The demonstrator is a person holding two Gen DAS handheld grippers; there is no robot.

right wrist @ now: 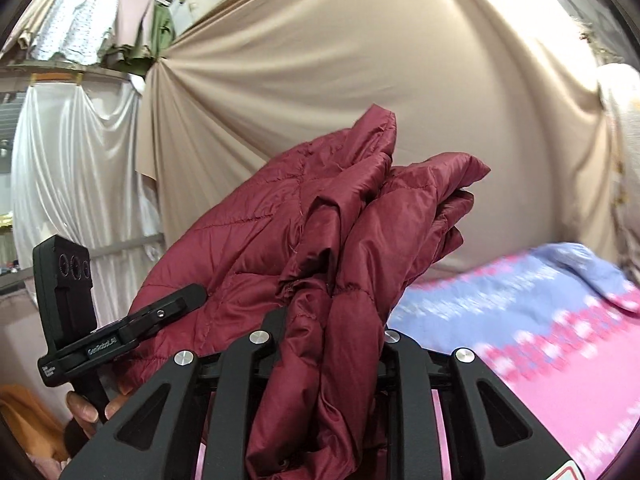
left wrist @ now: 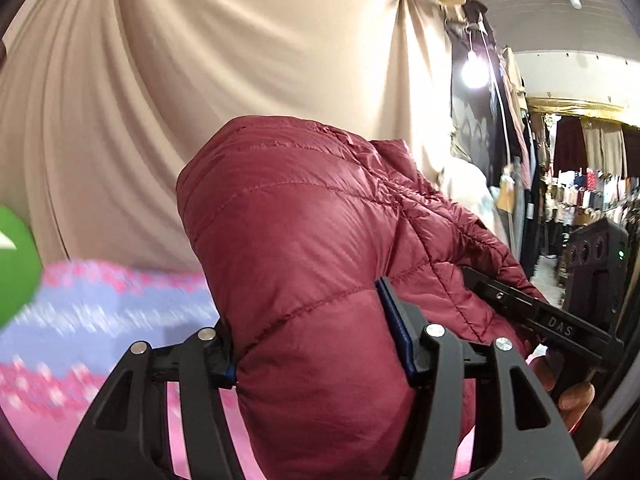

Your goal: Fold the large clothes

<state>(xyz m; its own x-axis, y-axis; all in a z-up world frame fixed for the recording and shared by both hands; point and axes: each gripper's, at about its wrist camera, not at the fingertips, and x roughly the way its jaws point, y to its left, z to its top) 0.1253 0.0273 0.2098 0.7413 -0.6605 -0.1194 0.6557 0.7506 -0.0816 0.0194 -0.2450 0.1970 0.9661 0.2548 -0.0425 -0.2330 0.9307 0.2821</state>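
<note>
Lit bulb [left wrist: 474, 69] in left view only

- You get bright, even light in both views; the beige drape [left wrist: 240, 60] behind the tongs is well lit with soft folds of shadow.
- A bare bulb [left wrist: 474, 68] up and right of your left tongs flares white.
- The jacket [right wrist: 320, 240] between the fingers is sharp, with sheen on its quilting.
- The patterned blanket [right wrist: 520, 300] beyond the tongs smears with motion blur.
- Fisheye bends every edge; corners go black.
</note>
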